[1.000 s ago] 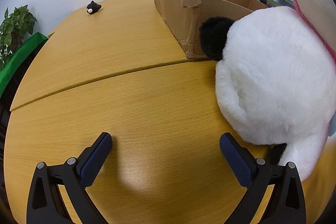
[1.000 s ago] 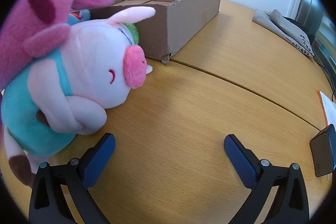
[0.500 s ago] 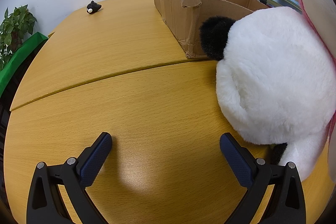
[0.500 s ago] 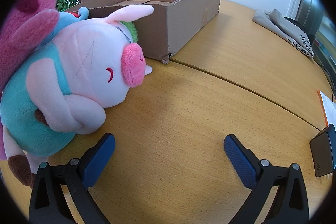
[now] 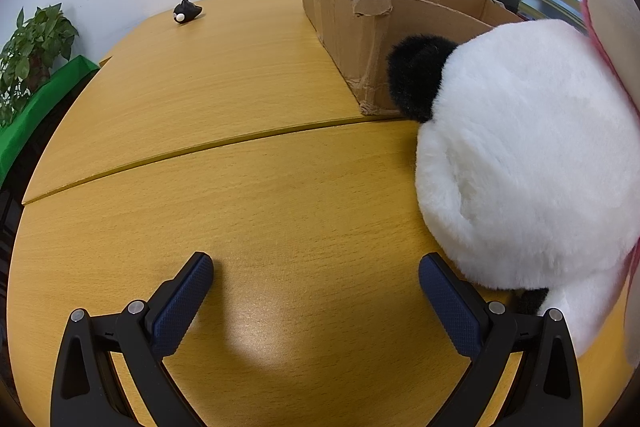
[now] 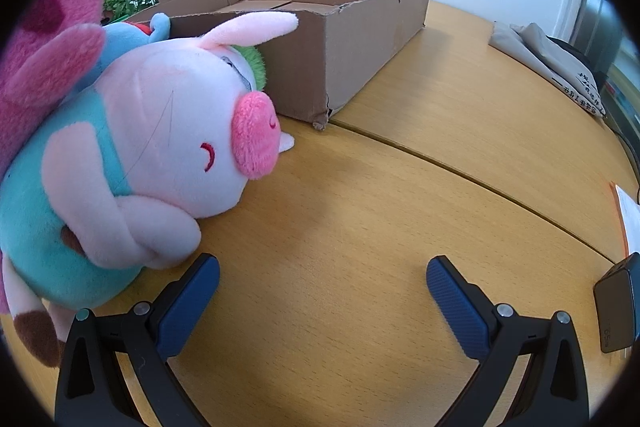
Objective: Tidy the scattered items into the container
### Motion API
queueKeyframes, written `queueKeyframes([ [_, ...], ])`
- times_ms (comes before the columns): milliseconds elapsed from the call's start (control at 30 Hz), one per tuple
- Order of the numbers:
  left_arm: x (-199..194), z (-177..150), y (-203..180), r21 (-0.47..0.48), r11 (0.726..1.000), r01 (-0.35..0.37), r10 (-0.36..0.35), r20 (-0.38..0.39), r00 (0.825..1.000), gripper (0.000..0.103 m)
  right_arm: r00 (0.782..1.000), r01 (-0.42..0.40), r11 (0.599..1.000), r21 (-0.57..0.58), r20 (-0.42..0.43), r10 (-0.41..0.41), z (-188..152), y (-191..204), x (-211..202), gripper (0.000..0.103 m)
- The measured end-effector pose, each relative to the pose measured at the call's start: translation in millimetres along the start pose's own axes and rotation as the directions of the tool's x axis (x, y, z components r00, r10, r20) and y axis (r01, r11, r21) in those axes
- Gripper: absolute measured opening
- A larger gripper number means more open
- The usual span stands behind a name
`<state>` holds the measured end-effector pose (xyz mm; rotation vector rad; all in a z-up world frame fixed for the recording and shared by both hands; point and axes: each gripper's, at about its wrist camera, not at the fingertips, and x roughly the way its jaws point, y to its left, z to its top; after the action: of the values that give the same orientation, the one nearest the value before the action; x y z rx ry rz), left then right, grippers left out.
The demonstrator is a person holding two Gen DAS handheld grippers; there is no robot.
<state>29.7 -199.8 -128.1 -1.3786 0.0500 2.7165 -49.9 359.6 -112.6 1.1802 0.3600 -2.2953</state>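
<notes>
Left hand-held gripper [image 5: 316,281] is low over the table [image 5: 248,195], jaws spread wide and empty, its right finger just beside the white panda plush [image 5: 520,171], which lies against the near corner of the cardboard box [image 5: 360,27]. Right hand-held gripper [image 6: 323,277] is likewise low, wide open and empty, its left finger just beside the pink pig plush [image 6: 160,147] lying in front of the box. Versus 1.0 s ago: both grippers unmoved; the pink spotted plush [image 6: 60,11] at the right view's left edge has shifted further out.
</notes>
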Motion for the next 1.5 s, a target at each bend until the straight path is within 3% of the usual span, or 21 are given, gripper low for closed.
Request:
queueKeyframes([
  [167,-20.3,-19.8,-3.2,-0.039,0.997,-0.072,0.072,0.001,0.997,0.103,0.995,0.096,0.989,0.109,-0.02,-0.095,-28.3,1.7,-23.6,0.102],
  [300,-76.4,-45.6,-15.9,-0.091,0.983,-0.158,0.165,0.075,0.983,0.103,0.976,0.218,0.951,0.221,-0.039,-0.214,-64.3,9.5,-67.4,0.102],
  [433,-149.3,-65.9,-56.8,-0.202,0.972,-0.116,0.159,0.21,0.965,0.103,0.966,0.246,0.915,0.32,-0.007,-0.258,-79.8,45.0,-121.0,0.102],
  [567,-178.4,-63.9,-115.7,-0.258,0.961,-0.1,0.168,0.258,0.951,0.103,0.961,0.23,0.916,0.328,0.074,-0.268,-66.3,100.1,-155.8,0.103],
  [767,-173.9,-51.4,-190.9,-0.205,0.979,0.016,0.035,0.247,0.968,0.103,0.962,0.166,0.931,0.325,0.156,-0.226,-32.9,164.1,-170.8,0.102],
  [1067,-159.6,-38.7,-224.0,-0.182,0.982,-0.038,0.075,0.2,0.977,0.103,0.955,0.204,0.879,0.431,0.111,-0.277,-20.5,183.5,-170.3,0.102],
  [1233,-160.1,-30.1,-230.7,-0.158,0.987,-0.027,0.058,0.19,0.98,0.103,0.943,0.26,0.876,0.407,0.089,-0.321,-15.7,183.6,-164.1,0.102],
  [1500,-161.3,-28.5,-227.6,-0.168,0.986,-0.017,0.047,0.178,0.983,0.103,0.953,0.248,0.888,0.387,0.069,-0.296,-12.9,187.7,-161.9,0.102],
])
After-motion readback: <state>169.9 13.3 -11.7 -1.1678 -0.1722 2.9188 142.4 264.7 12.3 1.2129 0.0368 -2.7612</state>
